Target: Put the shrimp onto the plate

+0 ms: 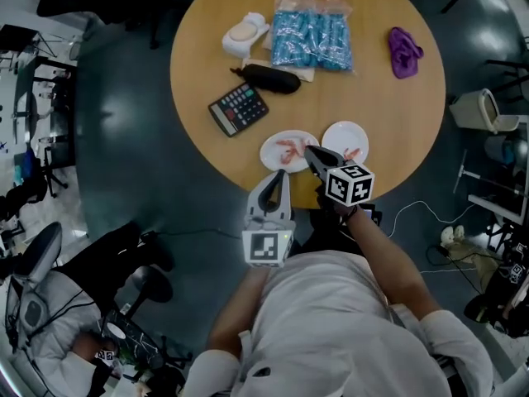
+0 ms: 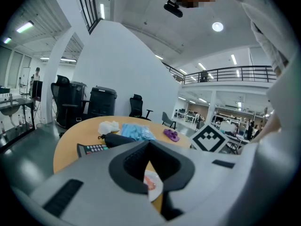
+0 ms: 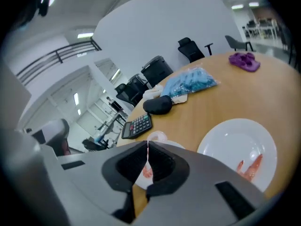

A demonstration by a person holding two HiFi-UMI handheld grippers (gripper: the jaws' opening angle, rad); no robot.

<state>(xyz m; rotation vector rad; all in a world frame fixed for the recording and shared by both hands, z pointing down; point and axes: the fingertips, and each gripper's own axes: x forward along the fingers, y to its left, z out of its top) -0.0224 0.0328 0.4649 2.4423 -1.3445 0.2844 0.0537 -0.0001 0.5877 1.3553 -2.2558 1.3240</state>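
Two white plates lie near the front edge of the round wooden table (image 1: pixel 207 48). The left plate (image 1: pixel 269 155) holds pink shrimps (image 1: pixel 288 148). On the right plate (image 1: pixel 339 131) lies another shrimp (image 1: pixel 353 153), which shows orange (image 3: pixel 251 166) in the right gripper view. My right gripper (image 1: pixel 307 149) reaches over the left plate's right side, its jaws shut, with a shrimp (image 3: pixel 147 171) pinched between the pads. My left gripper (image 1: pixel 283 173) hovers at the table's edge just short of the left plate, shut and holding nothing.
Farther back on the table are a calculator (image 1: pixel 238 108), a black pouch (image 1: pixel 269 78), a blue packet (image 1: pixel 312 40), a white object (image 1: pixel 245 33) and a purple cloth (image 1: pixel 403 52). Office chairs and a bin (image 1: pixel 478 110) stand around the table.
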